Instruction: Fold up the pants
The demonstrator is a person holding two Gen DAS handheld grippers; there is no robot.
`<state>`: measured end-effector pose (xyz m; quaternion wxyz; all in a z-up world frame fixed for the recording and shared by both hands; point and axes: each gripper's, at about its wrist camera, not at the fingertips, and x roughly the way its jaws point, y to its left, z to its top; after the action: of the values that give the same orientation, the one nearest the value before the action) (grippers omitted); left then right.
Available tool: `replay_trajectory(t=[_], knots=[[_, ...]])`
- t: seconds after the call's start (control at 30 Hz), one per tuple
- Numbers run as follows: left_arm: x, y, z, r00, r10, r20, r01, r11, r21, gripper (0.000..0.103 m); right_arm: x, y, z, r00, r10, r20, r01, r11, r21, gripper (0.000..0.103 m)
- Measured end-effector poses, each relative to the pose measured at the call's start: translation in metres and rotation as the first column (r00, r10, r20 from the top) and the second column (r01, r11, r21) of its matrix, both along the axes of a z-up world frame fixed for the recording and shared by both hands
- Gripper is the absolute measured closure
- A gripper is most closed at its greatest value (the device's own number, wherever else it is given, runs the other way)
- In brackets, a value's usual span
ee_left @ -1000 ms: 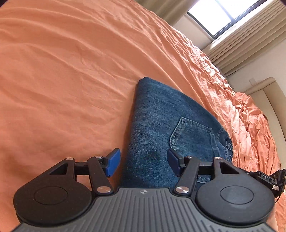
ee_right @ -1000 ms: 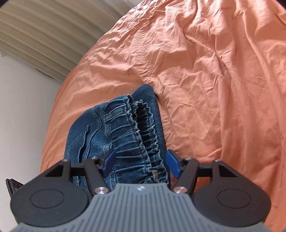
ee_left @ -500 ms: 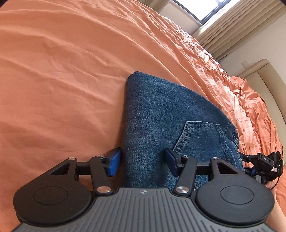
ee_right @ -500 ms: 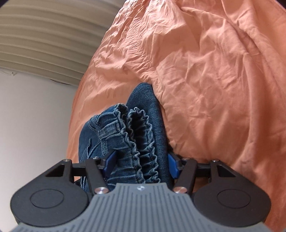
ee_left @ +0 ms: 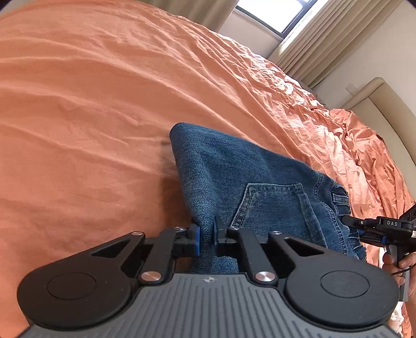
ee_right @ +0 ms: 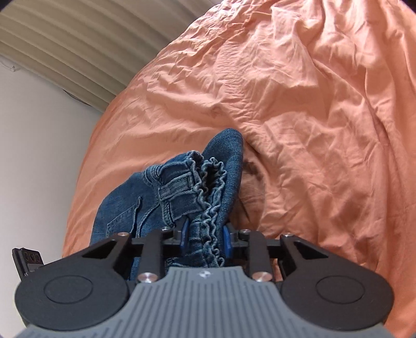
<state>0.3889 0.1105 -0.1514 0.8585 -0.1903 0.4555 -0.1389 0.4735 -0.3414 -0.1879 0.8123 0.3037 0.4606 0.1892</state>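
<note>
The blue denim pants (ee_left: 234, 176) are folded into a compact stack on the orange bed sheet (ee_left: 91, 117), a back pocket facing up. My left gripper (ee_left: 206, 234) is shut on the folded edge of the pants near the pocket. My right gripper (ee_right: 205, 235) is shut on the gathered elastic waistband of the pants (ee_right: 208, 182). The held edges are raised off the sheet and the far corner hangs down toward it. The right gripper also shows at the right edge of the left wrist view (ee_left: 377, 226).
The wrinkled orange sheet (ee_right: 312, 117) covers the whole bed. A window (ee_left: 273, 13) and beige curtains (ee_left: 325, 39) stand beyond the far side. A cream headboard (ee_left: 384, 104) is at the right. A white wall (ee_right: 39, 130) lies left of the bed.
Both grippers went from open around the pants' edges to shut on them. The near edges of the pants have lifted off the sheet.
</note>
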Motion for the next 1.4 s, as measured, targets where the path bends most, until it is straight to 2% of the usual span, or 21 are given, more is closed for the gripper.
replay_trajectory(t=[0.23,0.47,0.7,0.83,0.9,1.0,1.13,1.23,1.3,1.37,1.4], knots=[[-0.027,0.004,0.053,0.997,-0.018,0.076,0.017,1.0,0.021,0.096,-0.031,0.02,0.065,0.995,0.024,0.092,-0.021,0.999,-0.033,0.085],[-0.056,0.052,0.116,0.991,0.006,0.13,-0.013,0.999,0.052,0.095,-0.062,0.073,0.126,0.98,0.085,0.178,-0.087,0.996,0.005,0.085],[-0.077,0.13,0.187,0.986,0.05,0.158,-0.074,0.986,0.147,0.095,-0.069,0.165,0.154,0.968,0.148,0.203,-0.171,0.98,0.103,0.085],[-0.081,0.173,0.204,0.986,0.079,0.146,-0.111,0.969,0.221,0.095,-0.064,0.223,0.149,0.963,0.183,0.199,-0.215,0.964,0.156,0.085],[-0.083,0.192,0.2,0.986,0.103,0.134,-0.134,0.96,0.245,0.095,-0.061,0.254,0.138,0.962,0.207,0.18,-0.239,0.955,0.177,0.085],[-0.081,0.22,0.176,0.984,0.148,0.104,-0.17,0.953,0.252,0.095,-0.055,0.291,0.114,0.957,0.242,0.157,-0.269,0.946,0.182,0.085],[-0.069,0.252,0.118,0.98,0.196,0.03,-0.198,0.956,0.215,0.095,-0.045,0.324,0.066,0.955,0.282,0.092,-0.294,0.942,0.161,0.085],[-0.053,0.26,0.065,0.98,0.193,-0.051,-0.181,0.967,0.182,0.095,-0.035,0.329,0.019,0.957,0.29,0.002,-0.288,0.95,0.121,0.085],[-0.044,0.262,0.037,0.977,0.201,-0.073,-0.185,0.965,0.185,0.095,-0.028,0.326,-0.008,0.962,0.27,-0.048,-0.264,0.959,0.1,0.085],[-0.036,0.271,0.015,0.97,0.23,-0.083,-0.213,0.961,0.176,0.092,-0.021,0.32,-0.03,0.966,0.243,-0.091,-0.232,0.966,0.116,0.087],[-0.032,0.277,0.006,0.965,0.243,-0.094,-0.228,0.962,0.152,0.087,-0.019,0.319,-0.037,0.966,0.233,-0.11,-0.221,0.969,0.111,0.086]])
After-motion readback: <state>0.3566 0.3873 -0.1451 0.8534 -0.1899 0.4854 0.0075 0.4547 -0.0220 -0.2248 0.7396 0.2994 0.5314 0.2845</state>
